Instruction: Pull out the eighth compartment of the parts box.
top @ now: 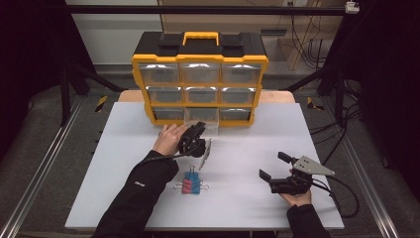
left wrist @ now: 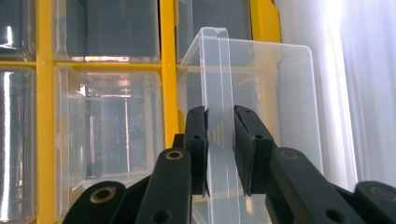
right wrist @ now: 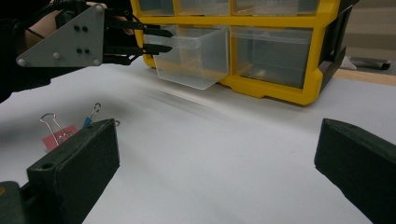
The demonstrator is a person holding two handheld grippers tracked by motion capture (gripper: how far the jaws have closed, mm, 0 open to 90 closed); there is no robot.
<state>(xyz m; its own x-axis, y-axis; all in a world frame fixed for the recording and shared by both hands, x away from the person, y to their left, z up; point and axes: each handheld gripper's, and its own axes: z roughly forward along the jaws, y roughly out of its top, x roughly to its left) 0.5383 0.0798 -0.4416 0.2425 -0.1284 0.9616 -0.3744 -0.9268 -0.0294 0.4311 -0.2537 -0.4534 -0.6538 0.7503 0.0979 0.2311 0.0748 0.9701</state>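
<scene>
A yellow and black organizer (top: 200,59) with clear drawers stands at the back of the white table (top: 124,163). Its bottom middle drawer (top: 202,117) is pulled partway out. My left gripper (top: 200,128) is shut on this drawer's front tab (left wrist: 218,93), one jaw on each side. In the right gripper view the same drawer (right wrist: 196,56) juts out of the organizer (right wrist: 280,88) with the left gripper (right wrist: 161,39) at its lip. My right gripper (top: 273,165) hovers open over the table's right side, holding nothing.
Pink and blue binder clips (top: 190,184) lie together on the table between the two hands, and appear as binder clips (right wrist: 60,133) beside the right gripper's left jaw. Black frame posts stand at both sides of the table.
</scene>
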